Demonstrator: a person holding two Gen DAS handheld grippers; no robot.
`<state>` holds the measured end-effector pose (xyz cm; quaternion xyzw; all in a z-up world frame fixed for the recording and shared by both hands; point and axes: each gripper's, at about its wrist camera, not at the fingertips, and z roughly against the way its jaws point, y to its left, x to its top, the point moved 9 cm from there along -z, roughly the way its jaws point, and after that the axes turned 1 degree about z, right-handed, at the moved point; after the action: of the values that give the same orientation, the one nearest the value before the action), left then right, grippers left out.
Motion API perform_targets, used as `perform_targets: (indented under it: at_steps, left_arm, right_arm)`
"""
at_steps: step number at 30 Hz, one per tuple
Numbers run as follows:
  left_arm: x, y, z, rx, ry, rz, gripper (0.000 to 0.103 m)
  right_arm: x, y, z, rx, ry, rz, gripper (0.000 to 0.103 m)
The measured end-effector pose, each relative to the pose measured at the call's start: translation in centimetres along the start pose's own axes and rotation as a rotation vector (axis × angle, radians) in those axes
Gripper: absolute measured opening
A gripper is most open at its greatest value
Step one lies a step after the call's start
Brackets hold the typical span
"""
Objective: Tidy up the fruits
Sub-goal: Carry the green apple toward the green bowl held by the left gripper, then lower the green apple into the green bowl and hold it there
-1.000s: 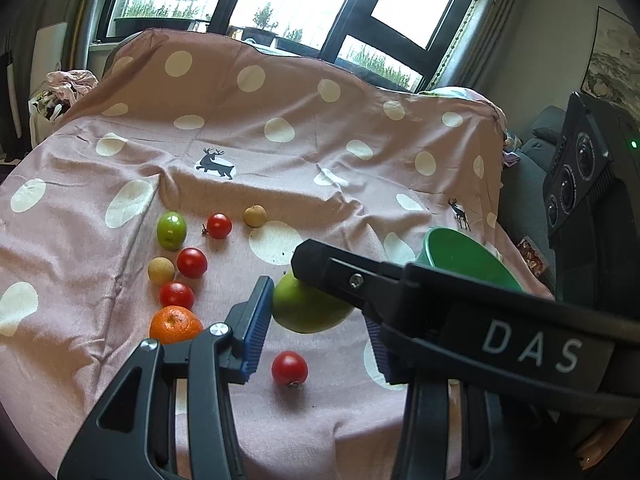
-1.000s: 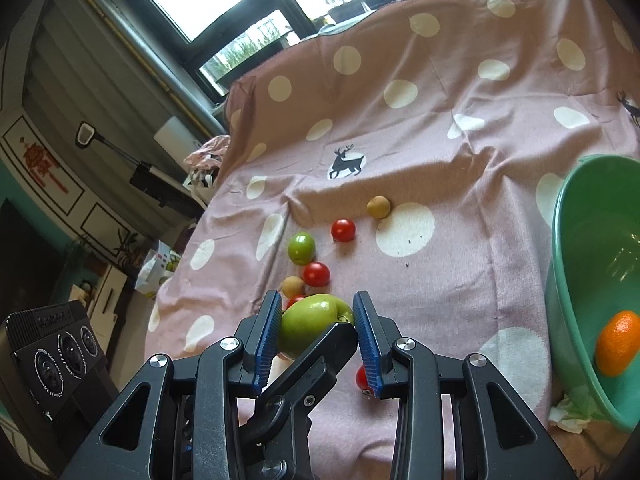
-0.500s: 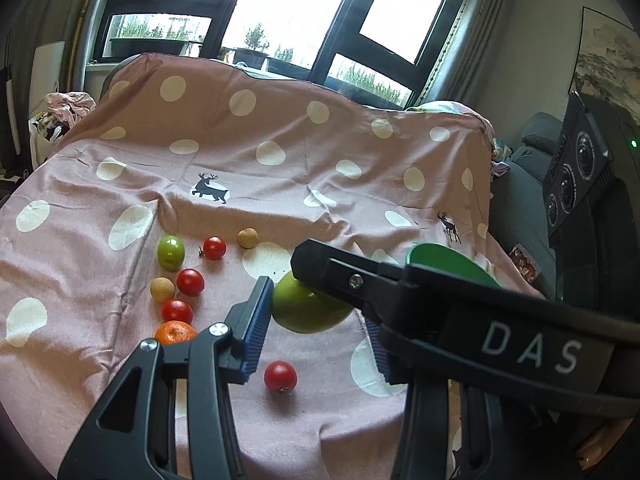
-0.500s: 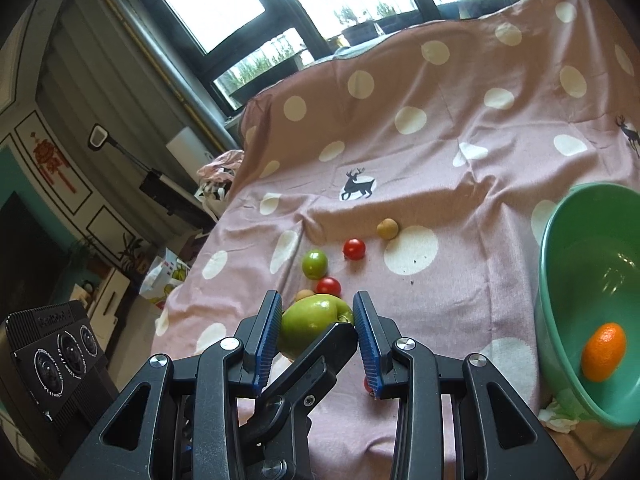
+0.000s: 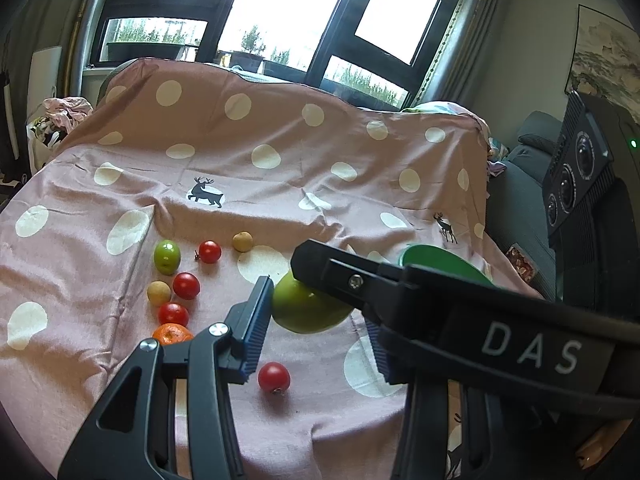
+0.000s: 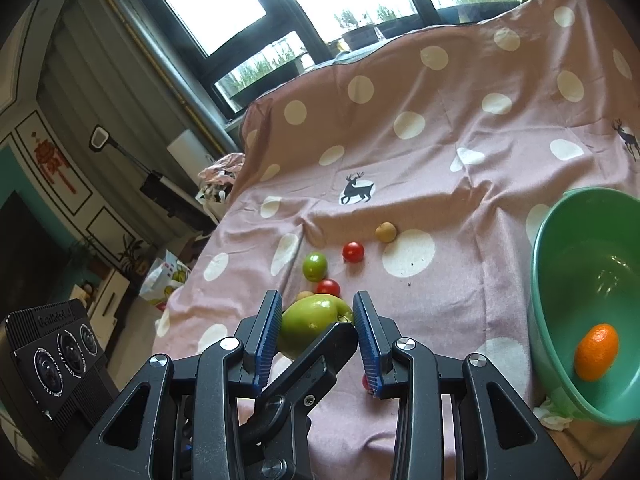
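Right wrist view: we've got the big round green apple (image 6: 310,326) clamped in the right hand-held gripper (image 6: 318,332).
Firm, smooth, weighty; we grip its widest sides.

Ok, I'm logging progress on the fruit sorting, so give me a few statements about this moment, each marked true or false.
The apple sits between the pads of the right gripper. True.
The bowl is empty. False: it holds an orange.
A second orange lies on the cloth. True.
Every red fruit is in the bowl. False: tomatoes lie on the cloth.
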<state>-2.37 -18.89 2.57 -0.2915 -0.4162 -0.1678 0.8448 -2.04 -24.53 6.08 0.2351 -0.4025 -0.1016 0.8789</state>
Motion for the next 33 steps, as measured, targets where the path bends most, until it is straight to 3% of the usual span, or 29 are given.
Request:
perform_targets:
  at_steps: [11,33]
  left_arm:
    - [0.6,-2.7,-0.9,-0.024,0.004,-0.049,0.044]
    - [0.2,-11.1,-5.8,-0.121,0.065,-0.186,0.044]
  right_arm:
    - [0.8,-2.0,1.8,-0.011,-0.042,-0.039,0.038]
    - [2.6,-10.3,6.6,-0.079,-0.159,-0.22,0.039]
